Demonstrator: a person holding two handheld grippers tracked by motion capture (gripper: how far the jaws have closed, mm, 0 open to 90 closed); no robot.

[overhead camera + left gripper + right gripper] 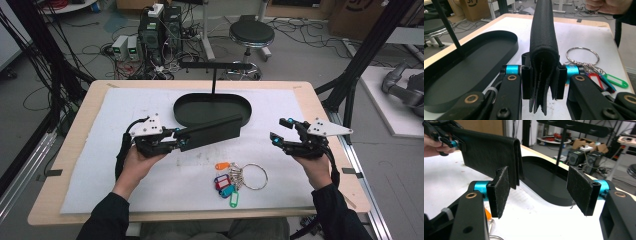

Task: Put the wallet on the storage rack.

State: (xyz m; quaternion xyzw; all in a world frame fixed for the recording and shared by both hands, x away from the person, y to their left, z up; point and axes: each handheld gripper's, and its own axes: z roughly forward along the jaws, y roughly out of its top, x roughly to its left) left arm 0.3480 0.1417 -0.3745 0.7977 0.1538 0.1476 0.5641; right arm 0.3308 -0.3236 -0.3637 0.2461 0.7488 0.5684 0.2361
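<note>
Black grippers (172, 135), blue-barrelled fingers (499, 191), dark sleeves (107, 220).

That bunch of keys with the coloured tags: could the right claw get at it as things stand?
Probably yes. The right claw is open and holds nothing, and the keys lie uncovered on the white mat close by; the wallet is up in the left claw.

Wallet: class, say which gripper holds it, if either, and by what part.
The left gripper holds the black wallet, jaws clamped on its open-edged end; the folded spine faces up. The right gripper is open and holds nothing.
</note>
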